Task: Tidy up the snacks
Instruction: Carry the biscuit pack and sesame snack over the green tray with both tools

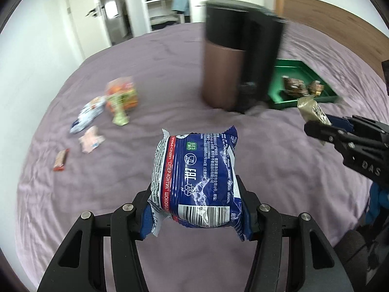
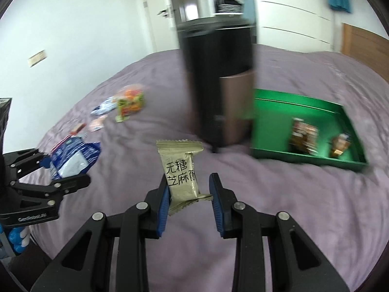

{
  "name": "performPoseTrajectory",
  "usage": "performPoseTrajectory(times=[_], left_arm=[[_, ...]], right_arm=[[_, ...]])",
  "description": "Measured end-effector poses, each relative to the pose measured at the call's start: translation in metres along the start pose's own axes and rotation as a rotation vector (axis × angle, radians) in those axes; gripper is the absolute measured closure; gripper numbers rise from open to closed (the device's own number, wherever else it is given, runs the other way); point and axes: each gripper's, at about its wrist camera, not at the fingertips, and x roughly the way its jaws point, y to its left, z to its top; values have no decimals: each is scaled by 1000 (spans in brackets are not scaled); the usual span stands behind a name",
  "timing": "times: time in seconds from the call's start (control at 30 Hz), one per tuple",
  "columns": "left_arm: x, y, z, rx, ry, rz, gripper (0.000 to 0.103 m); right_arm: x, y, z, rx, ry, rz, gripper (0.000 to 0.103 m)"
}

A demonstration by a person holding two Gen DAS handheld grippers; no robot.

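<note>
My left gripper (image 1: 194,209) is shut on a blue and white snack packet (image 1: 197,180) and holds it above the purple bed; it also shows in the right wrist view (image 2: 73,158). My right gripper (image 2: 188,194) is shut on a tan sweet wrapper with black characters (image 2: 182,172), held above the bed; the wrapper also shows in the left wrist view (image 1: 312,112). A green tray (image 2: 267,153) lies on the bed to the right with two brown wrapped snacks (image 2: 304,136) in it. Several loose snacks (image 1: 121,97) lie at the far left.
A tall brown and black cylinder (image 1: 231,60) stands on the bed beside the green tray (image 1: 306,101). The purple bed cover (image 2: 291,206) fills the scene. A wardrobe with shelves and a door stand behind. A wooden headboard (image 1: 340,19) is at the right.
</note>
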Motion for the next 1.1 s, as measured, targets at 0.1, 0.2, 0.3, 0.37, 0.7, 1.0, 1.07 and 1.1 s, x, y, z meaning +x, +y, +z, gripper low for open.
performPoseTrajectory(times=[0.1,0.2,0.3,0.37,0.7,1.0,1.07,1.1], left_arm=[[-2,-31,10,46,-9,-28,53],[-1,-60,20,93,-17,-48,53],[5,-90,36,133,-29,-68,53],[8,-106,45,150,-39,-70,53],[67,-181,123,170,-84,-32,53],[137,-205,162,131,-75,41,53],[149,-208,164,126,-70,45,53],[153,-209,164,126,-68,46,53]], right_arm=[[-13,-31,-5,37,-12,-53,55],[-22,-64,-8,78,-31,-102,55],[-26,-94,-8,116,-49,-142,55],[-23,-109,-4,135,-59,-165,55],[21,-185,34,191,-99,-224,55],[74,-223,41,211,-76,-240,54],[81,-228,39,212,-67,-244,54],[84,-229,37,213,-64,-245,54]])
